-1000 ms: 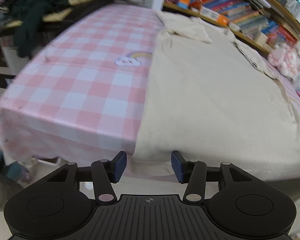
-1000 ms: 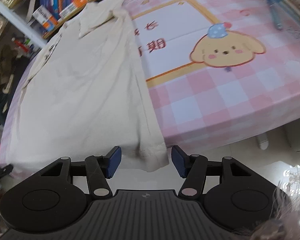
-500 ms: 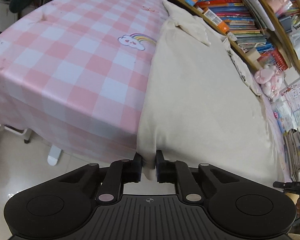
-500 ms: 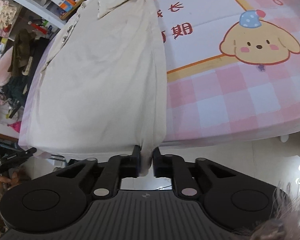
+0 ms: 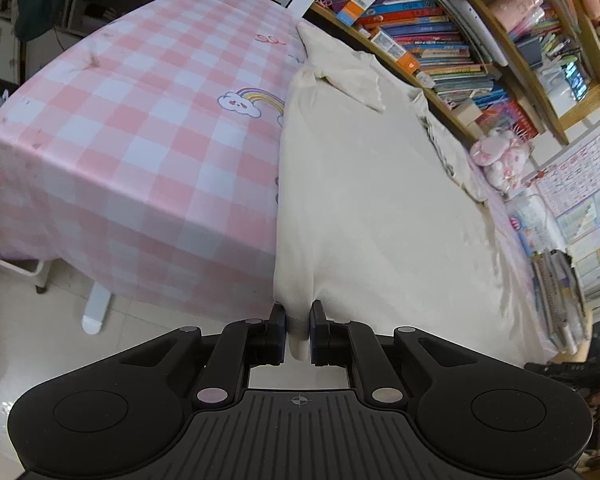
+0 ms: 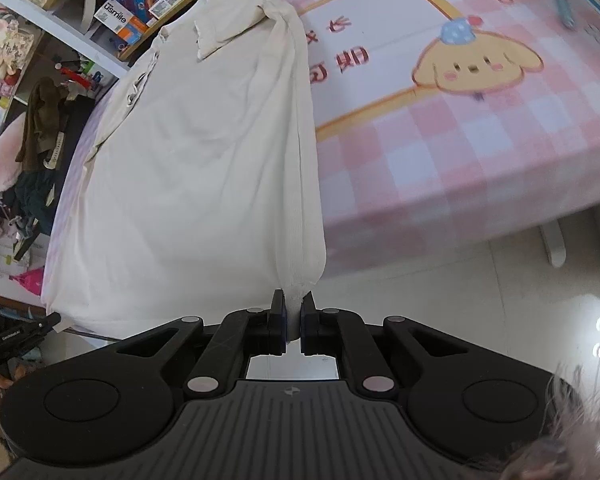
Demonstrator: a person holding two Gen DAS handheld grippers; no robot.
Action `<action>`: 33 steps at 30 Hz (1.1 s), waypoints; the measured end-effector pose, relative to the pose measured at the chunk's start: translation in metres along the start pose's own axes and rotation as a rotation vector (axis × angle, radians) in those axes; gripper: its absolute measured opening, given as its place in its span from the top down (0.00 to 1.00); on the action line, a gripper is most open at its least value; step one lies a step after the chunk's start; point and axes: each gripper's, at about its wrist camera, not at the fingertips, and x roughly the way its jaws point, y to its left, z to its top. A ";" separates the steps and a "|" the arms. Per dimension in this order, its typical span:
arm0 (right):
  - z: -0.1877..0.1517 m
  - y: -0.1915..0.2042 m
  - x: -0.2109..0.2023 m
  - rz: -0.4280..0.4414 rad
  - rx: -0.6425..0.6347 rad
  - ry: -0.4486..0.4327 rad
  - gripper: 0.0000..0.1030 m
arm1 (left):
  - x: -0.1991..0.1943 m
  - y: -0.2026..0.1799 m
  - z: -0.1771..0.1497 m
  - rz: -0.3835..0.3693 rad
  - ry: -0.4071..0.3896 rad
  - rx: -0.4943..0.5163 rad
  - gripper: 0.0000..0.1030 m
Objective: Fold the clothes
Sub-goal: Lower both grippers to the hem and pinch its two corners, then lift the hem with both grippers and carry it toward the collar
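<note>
Cream shirt (image 5: pixel 372 200) spread flat on pink checked desk (image 5: pixel 132 148). Left gripper (image 5: pixel 299 328) clamped on one hem corner, right gripper (image 6: pixel 293 322) clamped on the other, both corners off the desk edge.

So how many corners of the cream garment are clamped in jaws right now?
2. The left gripper is shut on the garment's near hem corner by the rainbow print; the right gripper is shut on the other near corner, by the puppy print.

Left gripper (image 5: pixel 298 326), right gripper (image 6: pixel 293 322): jaws clamped.
</note>
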 end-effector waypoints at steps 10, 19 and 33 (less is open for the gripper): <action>-0.047 -0.007 -0.025 0.013 0.113 0.007 0.95 | -0.021 0.023 -0.029 -0.056 0.099 -0.063 0.91; -0.081 -0.004 -0.044 0.038 0.200 0.011 0.95 | -0.039 0.037 -0.035 -0.185 0.048 -0.169 0.91; 0.081 0.052 -0.080 0.504 0.224 -0.572 0.95 | -0.008 -0.030 0.104 -0.510 -0.459 -0.336 0.91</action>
